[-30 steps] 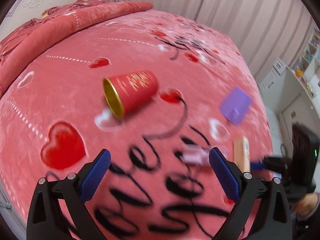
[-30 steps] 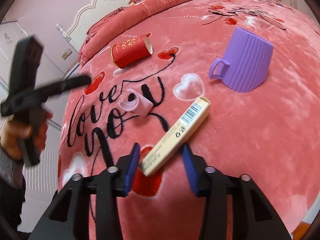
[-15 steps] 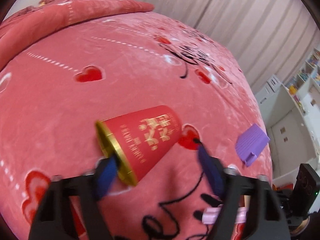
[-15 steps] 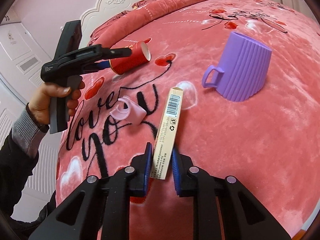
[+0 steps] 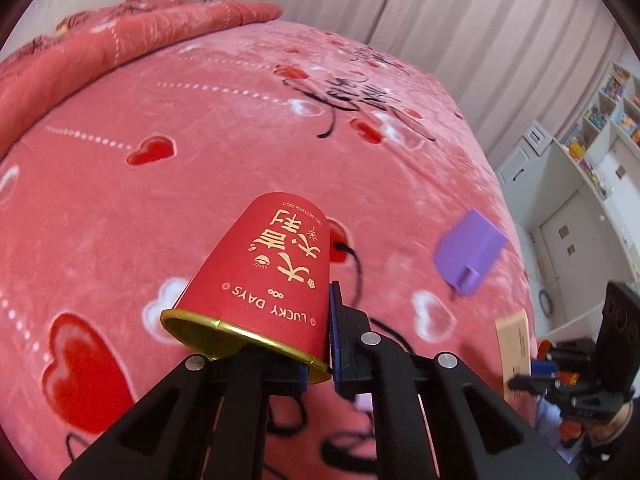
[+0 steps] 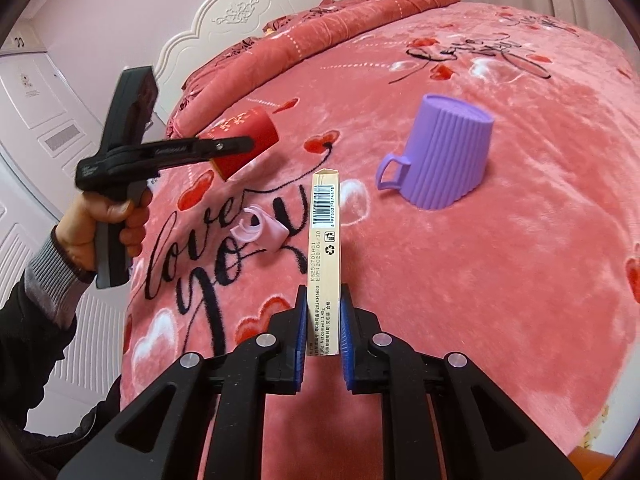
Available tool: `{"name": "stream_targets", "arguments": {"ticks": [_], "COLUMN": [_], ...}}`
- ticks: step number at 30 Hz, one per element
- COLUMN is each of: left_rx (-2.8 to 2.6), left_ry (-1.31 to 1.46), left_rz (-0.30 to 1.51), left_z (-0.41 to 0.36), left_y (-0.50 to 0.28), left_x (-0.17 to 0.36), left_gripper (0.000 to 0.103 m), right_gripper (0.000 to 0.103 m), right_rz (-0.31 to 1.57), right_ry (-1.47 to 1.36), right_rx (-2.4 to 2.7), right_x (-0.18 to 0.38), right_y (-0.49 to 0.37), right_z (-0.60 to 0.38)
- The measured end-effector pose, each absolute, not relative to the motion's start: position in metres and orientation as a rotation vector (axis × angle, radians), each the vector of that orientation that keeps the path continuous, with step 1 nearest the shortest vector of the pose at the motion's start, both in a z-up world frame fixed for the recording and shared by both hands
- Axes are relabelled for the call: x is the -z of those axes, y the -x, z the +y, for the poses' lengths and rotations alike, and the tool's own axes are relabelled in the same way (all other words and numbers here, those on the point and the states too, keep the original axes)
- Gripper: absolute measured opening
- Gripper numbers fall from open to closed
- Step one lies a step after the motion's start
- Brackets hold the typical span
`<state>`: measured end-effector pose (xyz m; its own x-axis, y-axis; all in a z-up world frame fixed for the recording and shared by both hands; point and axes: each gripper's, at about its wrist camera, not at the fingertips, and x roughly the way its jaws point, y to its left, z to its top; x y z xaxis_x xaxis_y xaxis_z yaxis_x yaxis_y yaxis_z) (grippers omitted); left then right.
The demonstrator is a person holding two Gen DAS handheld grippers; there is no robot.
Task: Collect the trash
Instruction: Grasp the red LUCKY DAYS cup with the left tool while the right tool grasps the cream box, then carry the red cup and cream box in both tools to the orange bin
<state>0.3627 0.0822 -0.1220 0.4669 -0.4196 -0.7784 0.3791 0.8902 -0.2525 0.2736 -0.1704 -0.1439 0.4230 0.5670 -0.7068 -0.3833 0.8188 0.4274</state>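
My left gripper (image 5: 320,344) is shut on the gold rim of a red paper cup (image 5: 272,276) and holds it above the pink bedspread; the cup also shows in the right wrist view (image 6: 244,140). My right gripper (image 6: 323,340) is shut on a long beige carton (image 6: 325,248) with a barcode, lifted off the bed; the carton also shows in the left wrist view (image 5: 514,344). A crumpled pink wrapper (image 6: 262,230) lies on the bedspread between the two grippers.
A purple ribbed mug (image 6: 448,156) stands upside down on the bed (image 6: 500,280), also in the left wrist view (image 5: 468,252). A folded red quilt (image 5: 100,52) and white headboard (image 6: 240,12) are at the far end. White shelves (image 5: 592,152) stand beside the bed.
My left gripper moved forward to the red cup, closed on its rim and lifted it. My right gripper closed on the beige carton, turned it upright along the fingers and raised it.
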Motion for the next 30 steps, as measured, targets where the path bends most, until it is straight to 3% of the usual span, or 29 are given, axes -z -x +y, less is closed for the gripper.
{"name": "stream_targets", "arguments": {"ticks": [10, 30], "left_rx": [0.532, 0.656], "left_ry": [-0.013, -0.065], "left_rz": [0.947, 0.961], "left_z": [0.055, -0.027], "left_y": [-0.253, -0.091], "left_x": [0.086, 0.073], "left_gripper": [0.009, 0.009], "right_gripper": [0.015, 0.015], "right_rz": [0.914, 0.866], "right_ry": [-0.181, -0.151], "right_rx": [-0.641, -0.665], "right_x": [0.106, 0.07], "right_y": [-0.224, -0.073], "right_z": [-0.182, -0.238]}}
